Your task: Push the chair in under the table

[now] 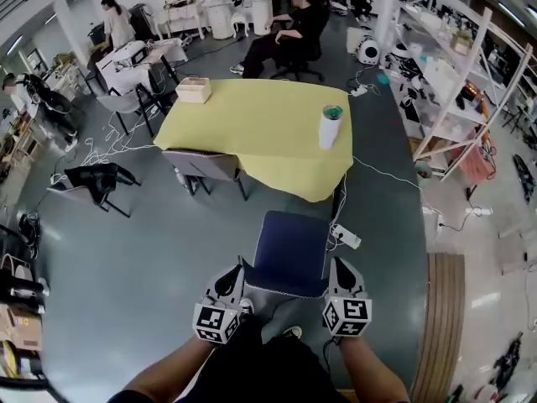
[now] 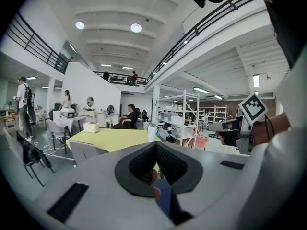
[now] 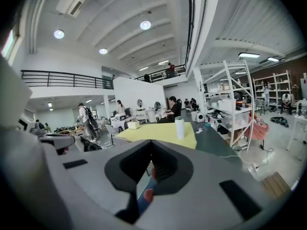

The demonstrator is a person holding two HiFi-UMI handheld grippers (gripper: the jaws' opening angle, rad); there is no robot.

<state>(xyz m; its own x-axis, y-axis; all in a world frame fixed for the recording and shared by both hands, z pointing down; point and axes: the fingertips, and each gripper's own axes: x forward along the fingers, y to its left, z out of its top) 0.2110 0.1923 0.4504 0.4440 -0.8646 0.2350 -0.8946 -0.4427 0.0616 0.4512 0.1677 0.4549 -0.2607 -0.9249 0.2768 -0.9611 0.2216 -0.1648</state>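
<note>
A blue chair (image 1: pixel 292 252) stands just short of the near end of the yellow-covered table (image 1: pixel 243 128), its seat facing the table. My left gripper (image 1: pixel 233 279) is at the chair's near left corner and my right gripper (image 1: pixel 340 272) at its near right corner, both shut with nothing held. I cannot tell whether either tip touches the chair. In the left gripper view a sliver of the blue chair (image 2: pixel 164 195) shows below the shut jaws, with the table (image 2: pixel 112 139) beyond. The right gripper view shows the same blue (image 3: pixel 145 194) and the table (image 3: pixel 158 131).
A white tumbler (image 1: pixel 331 126) with a green lid and a cream box (image 1: pixel 194 90) stand on the table. A grey chair (image 1: pixel 204 166) is tucked at the table's left side. A power strip and cables (image 1: pixel 346 237) lie right of the blue chair. Seated people and shelving (image 1: pixel 453 82) are further off.
</note>
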